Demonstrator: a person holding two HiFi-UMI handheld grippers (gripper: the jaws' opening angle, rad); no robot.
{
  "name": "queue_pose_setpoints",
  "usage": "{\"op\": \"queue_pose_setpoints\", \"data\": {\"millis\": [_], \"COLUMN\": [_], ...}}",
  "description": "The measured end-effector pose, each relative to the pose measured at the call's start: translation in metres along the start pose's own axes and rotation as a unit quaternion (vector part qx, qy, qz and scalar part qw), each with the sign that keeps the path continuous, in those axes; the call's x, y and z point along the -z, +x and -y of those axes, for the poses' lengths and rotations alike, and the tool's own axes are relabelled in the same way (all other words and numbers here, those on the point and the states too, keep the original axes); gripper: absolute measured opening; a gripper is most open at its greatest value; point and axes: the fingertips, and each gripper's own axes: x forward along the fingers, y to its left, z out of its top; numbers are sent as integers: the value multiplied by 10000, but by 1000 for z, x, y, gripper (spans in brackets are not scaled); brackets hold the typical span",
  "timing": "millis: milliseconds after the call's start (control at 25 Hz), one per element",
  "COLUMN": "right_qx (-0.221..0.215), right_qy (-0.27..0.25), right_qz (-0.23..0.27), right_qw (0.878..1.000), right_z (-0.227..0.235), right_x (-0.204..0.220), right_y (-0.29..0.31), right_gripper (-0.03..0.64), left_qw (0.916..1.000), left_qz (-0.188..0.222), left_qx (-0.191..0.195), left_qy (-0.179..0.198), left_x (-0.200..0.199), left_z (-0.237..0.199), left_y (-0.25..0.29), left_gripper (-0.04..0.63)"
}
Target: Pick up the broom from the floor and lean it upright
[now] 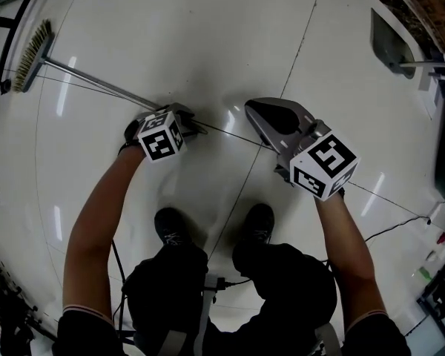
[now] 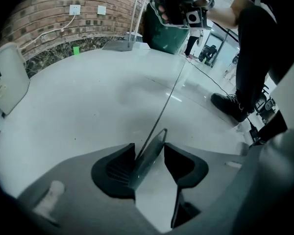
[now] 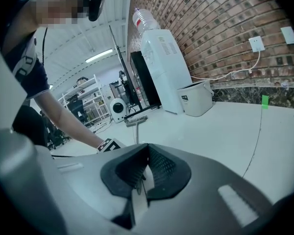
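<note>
The broom lies flat on the white floor, its bristle head (image 1: 33,55) at the far left and its metal handle (image 1: 104,86) running toward me. My left gripper (image 1: 187,122) is down at the handle's near end. In the left gripper view the jaws (image 2: 149,148) stand open around the handle end (image 2: 148,161), which rests against the left pad (image 2: 116,168) with a gap to the right pad. My right gripper (image 1: 255,110) hovers to the right of it, shut with nothing in it (image 3: 147,148). The right gripper view shows the broom head (image 3: 136,121) far off.
A dustpan (image 1: 391,41) lies at the far right by the brick wall. A white bin (image 3: 196,98) and a water dispenser (image 3: 161,67) stand along the wall, and a green bin (image 2: 162,34) farther on. A cable (image 1: 394,225) trails on the floor. The person's shoes (image 1: 173,228) are just behind the grippers.
</note>
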Motion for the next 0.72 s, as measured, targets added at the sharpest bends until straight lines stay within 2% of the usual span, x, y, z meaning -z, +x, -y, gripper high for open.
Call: {"op": "queue_pose_setpoints", "data": {"millis": [240, 400, 520, 720], "right_qx": [206, 267, 349, 578], "right_qy": [235, 242, 50, -251], "right_qz": [152, 137, 150, 399], "right_qw": [9994, 9993, 9993, 9972], "right_z": [26, 42, 55, 85], "right_x": [-2, -2, -9, -46], "right_y": [1, 4, 5, -12], "right_gripper": [3, 3, 3, 3], "left_qw": [9988, 9986, 9981, 9937], "left_qz": [-184, -12, 218, 953], "left_qx": [431, 474, 355, -137], "left_qy": [130, 253, 461, 583], "left_x": [0, -26, -59, -134], "left_z": [-1, -25, -54, -97], "left_y": [0, -4, -17, -75], "left_gripper": [172, 150, 133, 117]}}
